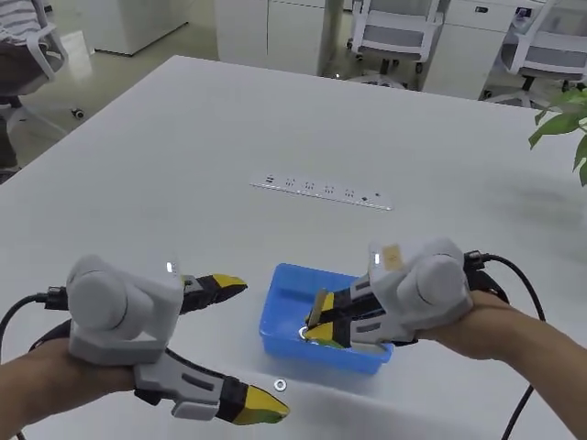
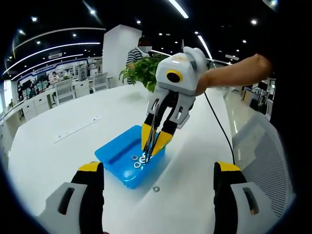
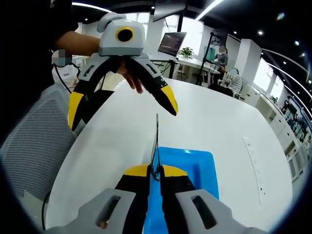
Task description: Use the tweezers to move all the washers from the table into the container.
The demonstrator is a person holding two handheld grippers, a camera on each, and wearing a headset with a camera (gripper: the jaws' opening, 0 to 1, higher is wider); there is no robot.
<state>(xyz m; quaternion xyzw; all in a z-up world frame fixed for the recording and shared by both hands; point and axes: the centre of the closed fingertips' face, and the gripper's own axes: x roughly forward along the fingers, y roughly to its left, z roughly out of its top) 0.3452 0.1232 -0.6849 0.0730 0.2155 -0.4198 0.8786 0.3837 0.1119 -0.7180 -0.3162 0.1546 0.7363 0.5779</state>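
Observation:
A blue container (image 1: 286,291) sits on the white table near its front edge. My right gripper (image 1: 317,321) is shut on a pair of thin tweezers (image 3: 156,136), whose tips reach down into the container (image 2: 114,153). Several washers (image 2: 138,161) lie inside it by the tweezer tips (image 2: 150,148). One washer (image 1: 280,386) lies on the table just in front of the container, also seen as a small ring (image 2: 156,188). My left gripper (image 1: 252,348) hovers open to the left of the container, nothing between its yellow-tipped fingers (image 2: 90,168).
A flush power strip (image 1: 321,192) is set into the table (image 1: 183,137) beyond the container. Office chairs (image 1: 390,37) stand at the far edge, and a green plant (image 1: 564,119) shows at the right. A cable (image 1: 514,275) trails from the right gripper.

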